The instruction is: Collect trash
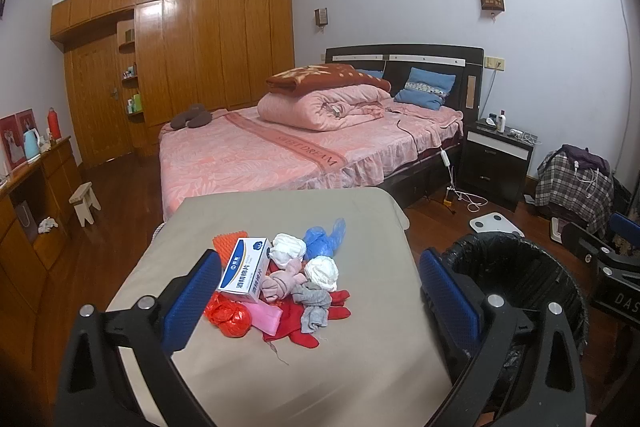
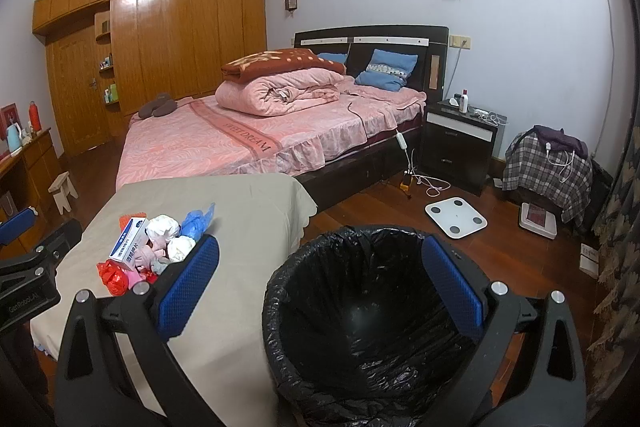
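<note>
A pile lies on a beige-covered table [image 1: 280, 379]: a white and blue box [image 1: 244, 271], two white paper wads [image 1: 322, 271], a blue plastic bag [image 1: 324, 239], a red plastic bag [image 1: 228, 315], an orange piece [image 1: 222, 245], pink and grey socks and red cloth. A bin with a black liner [image 2: 360, 327] stands to the table's right. My left gripper [image 1: 320, 303] is open and empty, hovering over the pile. My right gripper [image 2: 320, 287] is open and empty above the bin. The pile also shows in the right wrist view [image 2: 152, 247].
A bed with pink covers [image 1: 280, 147] stands behind the table. A dark nightstand [image 1: 496, 163], a white scale [image 2: 456, 215] and cables lie on the wood floor to the right. A wooden dresser [image 1: 28, 195] and small stool [image 1: 84, 203] are at left.
</note>
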A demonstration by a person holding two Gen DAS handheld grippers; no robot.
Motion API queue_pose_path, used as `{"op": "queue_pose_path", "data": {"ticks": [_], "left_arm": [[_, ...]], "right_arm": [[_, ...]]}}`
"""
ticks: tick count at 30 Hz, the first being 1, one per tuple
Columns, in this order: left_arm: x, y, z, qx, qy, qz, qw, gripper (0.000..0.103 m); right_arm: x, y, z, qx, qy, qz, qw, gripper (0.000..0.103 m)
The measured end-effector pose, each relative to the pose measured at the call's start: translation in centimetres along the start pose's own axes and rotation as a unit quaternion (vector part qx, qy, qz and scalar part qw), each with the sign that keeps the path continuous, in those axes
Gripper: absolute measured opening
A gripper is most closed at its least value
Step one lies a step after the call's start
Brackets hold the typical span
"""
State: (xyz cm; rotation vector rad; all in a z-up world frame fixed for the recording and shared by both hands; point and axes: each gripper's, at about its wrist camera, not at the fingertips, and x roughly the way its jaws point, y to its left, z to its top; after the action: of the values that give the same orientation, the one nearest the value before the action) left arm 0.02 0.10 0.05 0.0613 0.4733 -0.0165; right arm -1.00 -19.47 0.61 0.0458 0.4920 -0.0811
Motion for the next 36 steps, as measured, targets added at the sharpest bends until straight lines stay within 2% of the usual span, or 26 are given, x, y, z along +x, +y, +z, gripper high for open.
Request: {"op": "queue_pose_path", "data": {"ticks": [36], "left_arm": [[-0.03,-0.02,0.11,-0.003,0.002,-0.001,1.0,0.097]], "right_arm": [[0.08,0.08,0.01,0.0,0.0,0.0,1.0,0.098]]}}
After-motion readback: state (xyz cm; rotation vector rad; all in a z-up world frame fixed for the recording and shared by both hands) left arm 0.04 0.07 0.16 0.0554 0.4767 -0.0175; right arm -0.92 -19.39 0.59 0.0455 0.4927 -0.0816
